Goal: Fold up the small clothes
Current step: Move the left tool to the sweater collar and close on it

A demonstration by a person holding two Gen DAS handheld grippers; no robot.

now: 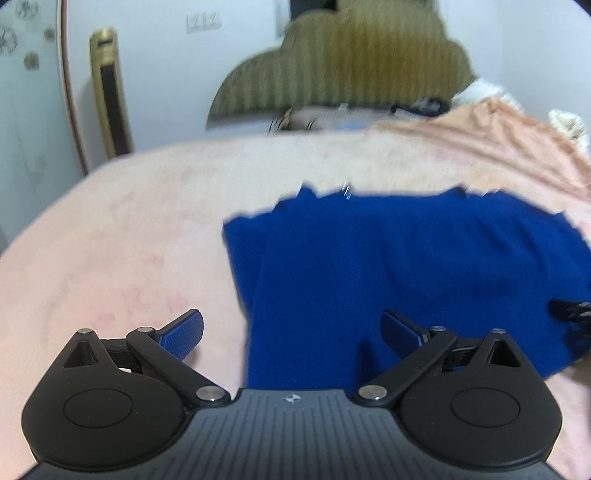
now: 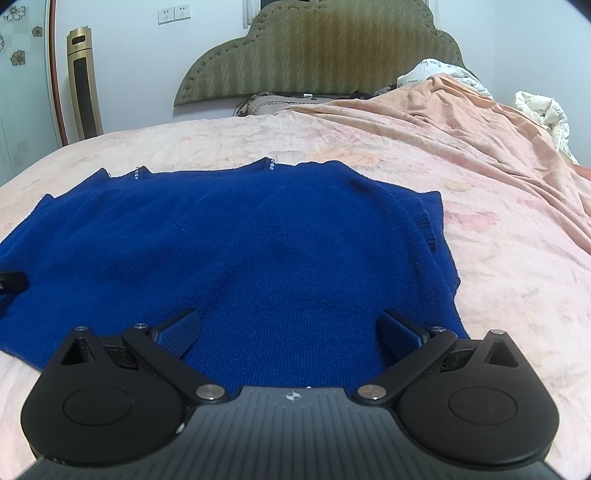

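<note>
Right wrist view, blue sweater (image 2: 258, 251) laid flat on the bed (image 2: 498, 258), right gripper (image 2: 288, 332) held wide over its near hem, left gripper (image 1: 291, 332) also spread wide, nothing gripped.

A home bedroom is shown. A bed (image 2: 258, 140) covered with a pale pink floral sheet is backed by a padded olive headboard (image 2: 317, 51) set against a light wall. A peach blanket (image 2: 461, 122) and white bedding (image 2: 543, 110) are heaped at one side. A gold tower appliance (image 2: 84, 81) and wall sockets (image 2: 174, 14) are seen beyond.
</note>
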